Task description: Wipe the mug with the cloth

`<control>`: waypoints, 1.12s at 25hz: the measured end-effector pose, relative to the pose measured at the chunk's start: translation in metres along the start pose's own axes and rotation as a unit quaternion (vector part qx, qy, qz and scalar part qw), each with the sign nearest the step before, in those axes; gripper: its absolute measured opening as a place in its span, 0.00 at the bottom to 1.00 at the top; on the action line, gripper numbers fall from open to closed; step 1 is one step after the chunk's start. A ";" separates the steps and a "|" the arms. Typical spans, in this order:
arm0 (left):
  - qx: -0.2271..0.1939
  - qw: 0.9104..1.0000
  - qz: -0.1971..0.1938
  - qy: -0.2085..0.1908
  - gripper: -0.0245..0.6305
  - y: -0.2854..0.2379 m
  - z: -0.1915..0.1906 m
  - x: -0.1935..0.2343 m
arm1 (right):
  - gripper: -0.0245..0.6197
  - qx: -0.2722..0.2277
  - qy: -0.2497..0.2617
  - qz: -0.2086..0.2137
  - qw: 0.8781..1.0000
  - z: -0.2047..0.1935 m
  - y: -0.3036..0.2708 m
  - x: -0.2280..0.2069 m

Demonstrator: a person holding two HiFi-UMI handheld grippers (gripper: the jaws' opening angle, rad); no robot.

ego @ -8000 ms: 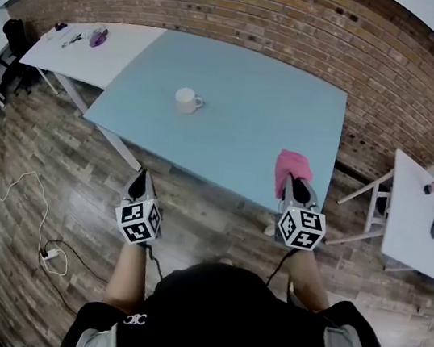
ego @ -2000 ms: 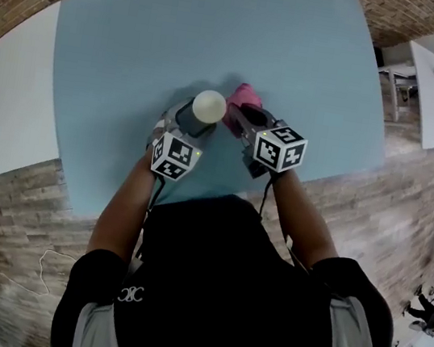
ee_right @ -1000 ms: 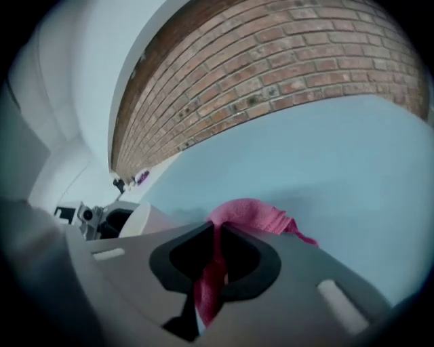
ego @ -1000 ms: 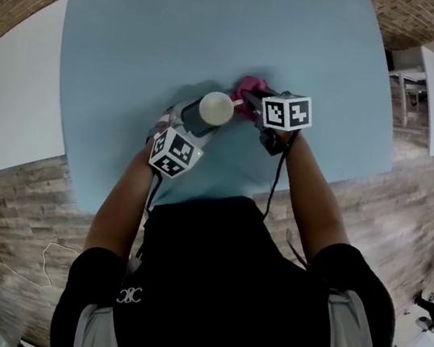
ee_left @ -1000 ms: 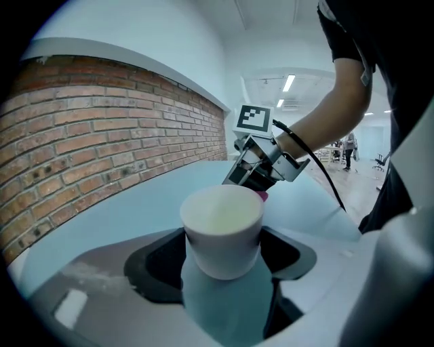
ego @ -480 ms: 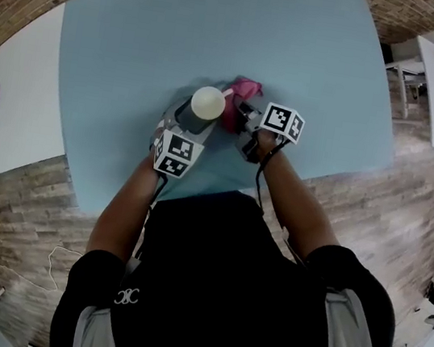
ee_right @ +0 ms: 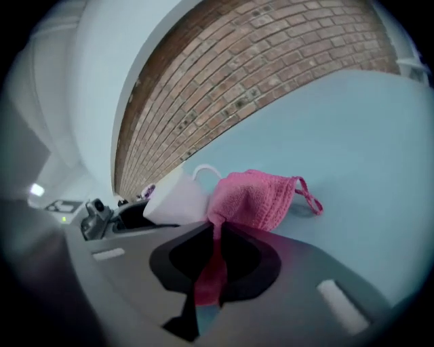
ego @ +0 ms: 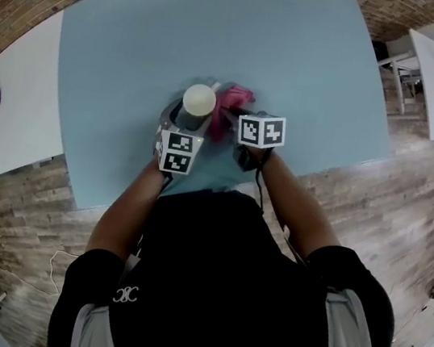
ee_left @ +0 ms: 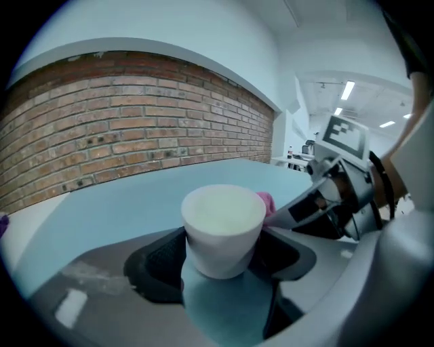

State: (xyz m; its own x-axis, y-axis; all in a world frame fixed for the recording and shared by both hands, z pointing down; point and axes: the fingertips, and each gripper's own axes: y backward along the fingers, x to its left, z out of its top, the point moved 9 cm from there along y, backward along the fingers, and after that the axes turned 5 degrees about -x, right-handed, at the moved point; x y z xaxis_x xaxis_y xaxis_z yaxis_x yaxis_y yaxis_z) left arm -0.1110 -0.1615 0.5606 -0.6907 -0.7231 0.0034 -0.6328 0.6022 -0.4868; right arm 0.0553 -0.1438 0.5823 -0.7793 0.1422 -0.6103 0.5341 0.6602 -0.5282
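White ceramic mug sits clamped in left gripper jaws, frame centre, above light-blue table. Right gripper jaws pinch pink knitted cloth, touching mug's right side.

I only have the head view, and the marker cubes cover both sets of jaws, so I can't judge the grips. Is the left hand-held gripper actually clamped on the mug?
Observer: Yes. In the left gripper view, the left hand-held gripper is closed on both sides of the white mug, which stands upright with its mouth up.
Operator: And does the right one have the cloth?
Observer: Yes. The right hand-held gripper pinches a fold of the pink cloth between nearly closed jaws.
Operator: Is the cloth on the mug?
Observer: Yes. In the right gripper view, the bunched part of the cloth lies against the mug's side, beside its handle.
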 end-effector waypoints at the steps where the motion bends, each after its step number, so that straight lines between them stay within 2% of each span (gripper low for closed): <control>1: 0.000 1.000 0.011 0.009 0.59 0.000 0.001 -0.003 | 0.10 0.005 0.025 -0.004 1.000 -0.004 0.001 0.004; 3: -0.001 0.999 0.030 0.025 0.60 -0.001 0.002 -0.006 | 0.10 0.015 0.065 -0.005 0.998 -0.010 0.002 0.012; 6: -0.002 0.999 0.039 0.034 0.60 0.000 0.001 -0.010 | 0.10 0.026 0.090 0.006 0.996 -0.018 0.005 0.021; 9: -0.003 0.999 -0.004 0.031 0.59 0.007 -0.001 -0.010 | 0.10 0.023 0.101 -0.001 0.995 -0.020 0.010 0.018; 11: 0.007 0.999 -0.054 0.001 0.59 0.015 -0.005 -0.004 | 0.10 0.023 0.114 -0.010 0.993 -0.018 0.013 0.015; 13: 0.014 0.994 -0.099 -0.051 0.59 0.023 -0.006 0.006 | 0.10 0.027 0.143 -0.030 0.989 -0.014 0.013 0.013; 17: 0.009 0.976 -0.152 -0.157 0.62 0.029 0.004 0.036 | 0.10 0.033 0.204 -0.056 0.977 -0.008 0.012 0.021; 19: 0.030 0.961 -0.191 -0.197 0.64 0.021 0.005 0.044 | 0.10 0.036 0.210 -0.058 0.975 -0.009 0.013 0.023; 20: 0.045 0.951 -0.218 -0.216 0.64 0.016 0.006 0.045 | 0.10 0.038 0.210 -0.059 0.975 -0.010 0.013 0.023; 23: 0.089 0.909 -0.301 -0.275 0.65 0.004 0.011 0.049 | 0.10 0.047 0.212 -0.065 0.974 -0.011 0.011 0.024; 25: 0.103 0.880 -0.338 -0.317 0.66 -0.001 0.017 0.053 | 0.10 0.053 0.216 -0.067 0.973 -0.011 0.010 0.027; 26: 0.104 0.870 -0.350 -0.331 0.66 -0.003 0.020 0.055 | 0.10 0.055 0.217 -0.068 0.972 -0.012 0.010 0.028; 28: 0.102 0.858 -0.370 -0.341 0.66 -0.008 0.029 0.059 | 0.10 0.058 0.217 -0.071 0.972 -0.014 0.012 0.030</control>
State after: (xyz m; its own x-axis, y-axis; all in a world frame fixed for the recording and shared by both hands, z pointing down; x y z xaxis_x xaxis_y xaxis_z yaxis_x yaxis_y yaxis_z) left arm -0.1367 -0.2191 0.5394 0.2839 -0.9536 -0.0999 -0.6870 -0.1296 -0.7150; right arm 0.0340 -0.1211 0.5662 -0.8995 0.3693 -0.2334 0.4244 0.6117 -0.6676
